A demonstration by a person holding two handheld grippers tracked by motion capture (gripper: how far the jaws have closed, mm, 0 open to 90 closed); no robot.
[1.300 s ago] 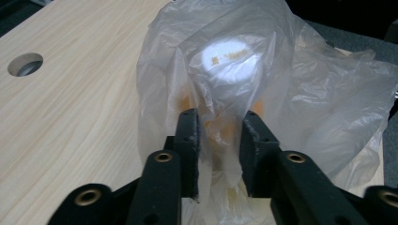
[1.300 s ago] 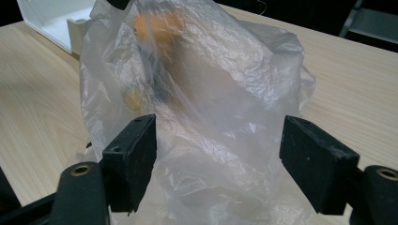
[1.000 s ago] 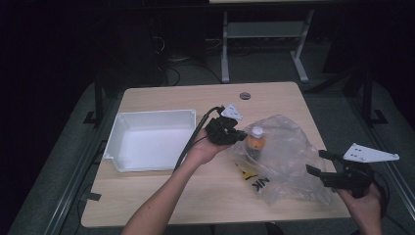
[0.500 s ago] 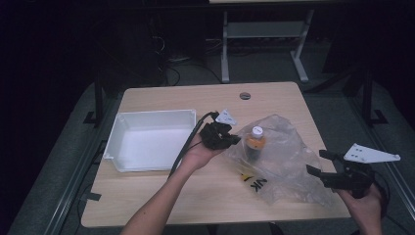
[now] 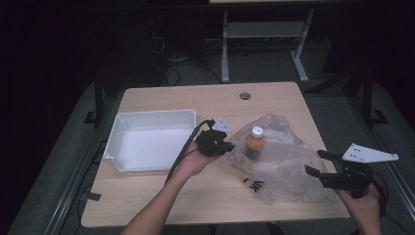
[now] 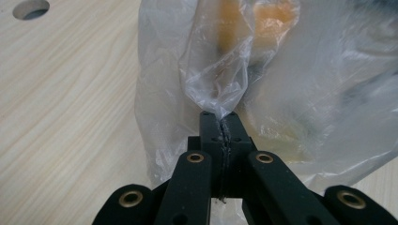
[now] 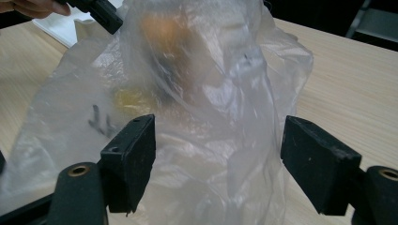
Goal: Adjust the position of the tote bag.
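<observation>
Plastic bag (image 5: 284,159) lies on the bench (image 5: 161,191), right of the white tray (image 5: 151,142); left tongs (image 6: 220,126) pinch its edge, right tongs (image 7: 218,154) stand spread just beside it.

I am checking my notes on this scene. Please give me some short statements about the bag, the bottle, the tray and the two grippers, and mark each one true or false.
1. The left gripper is shut on a fold of the plastic bag. True.
2. The right gripper is clamped on the bag. False: its jaws stand wide open, with the bag between them but not pressed.
3. The bottle stands inside the white tray. False: it stands upright in the bag, to the right of the tray.
4. The bottle has a white cap and an orange body. True.
5. The tray holds several things. False: nothing lies in it.
</observation>
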